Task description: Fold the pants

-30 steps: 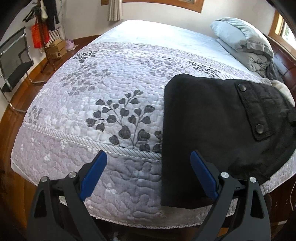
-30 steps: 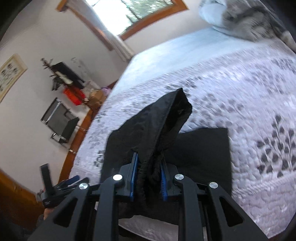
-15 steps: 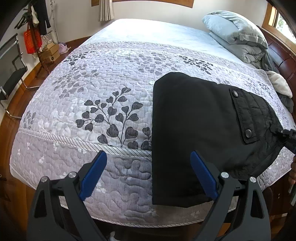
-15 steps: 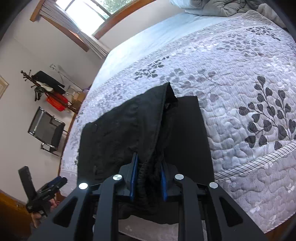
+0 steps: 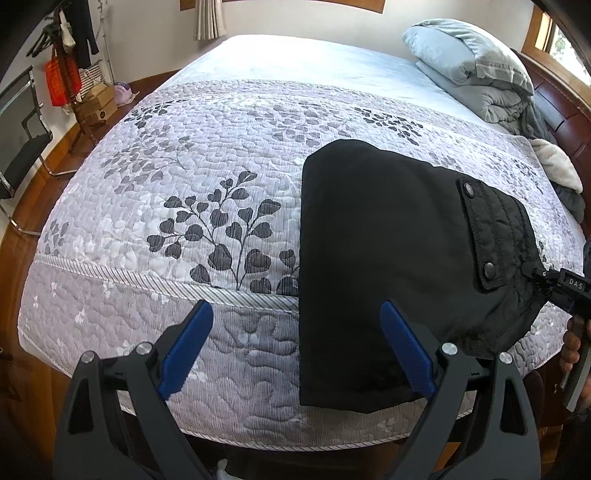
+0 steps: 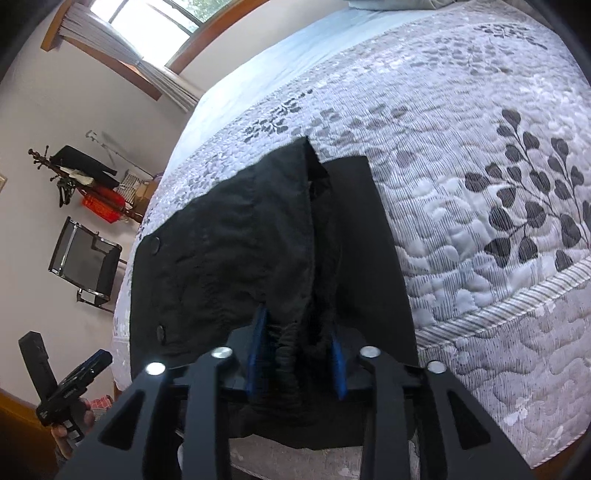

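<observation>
Quilted in grey and white with dark leaf sprays, the bedspread (image 5: 207, 206) covers a wide bed in a bedroom with a wood floor. Only the left wrist view takes in the folded grey duvet (image 5: 476, 74) at the far corner and the pocket flap with two snaps on the black pants (image 5: 384, 258). Only the right wrist view shows the window (image 6: 147, 22) and the bunched waistband lifted off the layer beneath.

Left gripper (image 5: 295, 347) hangs over the near edge of the bed with its blue jaws wide apart, holding nothing; the right jaw overlaps the near end of the pants in the picture, but contact cannot be told. Right gripper (image 6: 295, 354) has just been opening its jaws, which now stand partly apart with the gathered waistband between them; the pads no longer look pressed on it.

Folded, the pants lie on the near right part of the bed, long axis running from the near edge toward the far side, one end draped over the edge.
</observation>
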Demonstrator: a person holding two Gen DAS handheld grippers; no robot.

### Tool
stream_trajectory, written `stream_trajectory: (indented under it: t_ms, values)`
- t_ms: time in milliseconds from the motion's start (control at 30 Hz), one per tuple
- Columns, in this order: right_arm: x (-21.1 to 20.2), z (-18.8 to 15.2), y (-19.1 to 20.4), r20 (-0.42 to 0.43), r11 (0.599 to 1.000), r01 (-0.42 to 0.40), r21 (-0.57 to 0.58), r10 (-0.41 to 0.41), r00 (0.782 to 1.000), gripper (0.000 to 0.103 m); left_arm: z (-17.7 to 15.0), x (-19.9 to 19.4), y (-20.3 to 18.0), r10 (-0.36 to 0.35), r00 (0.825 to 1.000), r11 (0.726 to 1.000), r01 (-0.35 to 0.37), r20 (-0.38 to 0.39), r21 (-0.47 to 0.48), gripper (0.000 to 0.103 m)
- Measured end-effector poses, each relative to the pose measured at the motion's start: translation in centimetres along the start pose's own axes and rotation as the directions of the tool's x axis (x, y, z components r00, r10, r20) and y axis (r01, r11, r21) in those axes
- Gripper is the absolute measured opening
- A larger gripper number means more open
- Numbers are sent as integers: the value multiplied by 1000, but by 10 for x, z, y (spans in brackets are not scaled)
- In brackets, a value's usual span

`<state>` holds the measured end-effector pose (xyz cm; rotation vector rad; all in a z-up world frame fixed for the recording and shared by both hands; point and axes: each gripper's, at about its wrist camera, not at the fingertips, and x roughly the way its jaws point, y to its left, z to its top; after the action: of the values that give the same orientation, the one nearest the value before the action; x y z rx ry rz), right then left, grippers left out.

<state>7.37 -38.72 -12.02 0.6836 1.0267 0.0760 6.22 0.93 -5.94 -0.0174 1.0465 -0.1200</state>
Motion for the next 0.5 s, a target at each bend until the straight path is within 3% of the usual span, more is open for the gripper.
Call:
stream_trajectory:
  t_ms: [167,267,367,500]
  values:
    - [-31,-4,22,56,982,150,-116,-144,988,45,0,1,-2,1,1000,1000,-1,-2,9,92]
    - [-45,-3,36,48,980,125,-154,-119,992,45,1,3,-6,-7,1000,1000,8,-8,7,92]
    - [-45,-3,42,38,975,140,-171,-136,990,55,1,2,-11,-13,1000,1000,13,-4,20,92]
    - [-28,-3,28,-13,982,154,-113,-157,988,62,0,-4,-14,-11,1000,999,11,4,33,92]
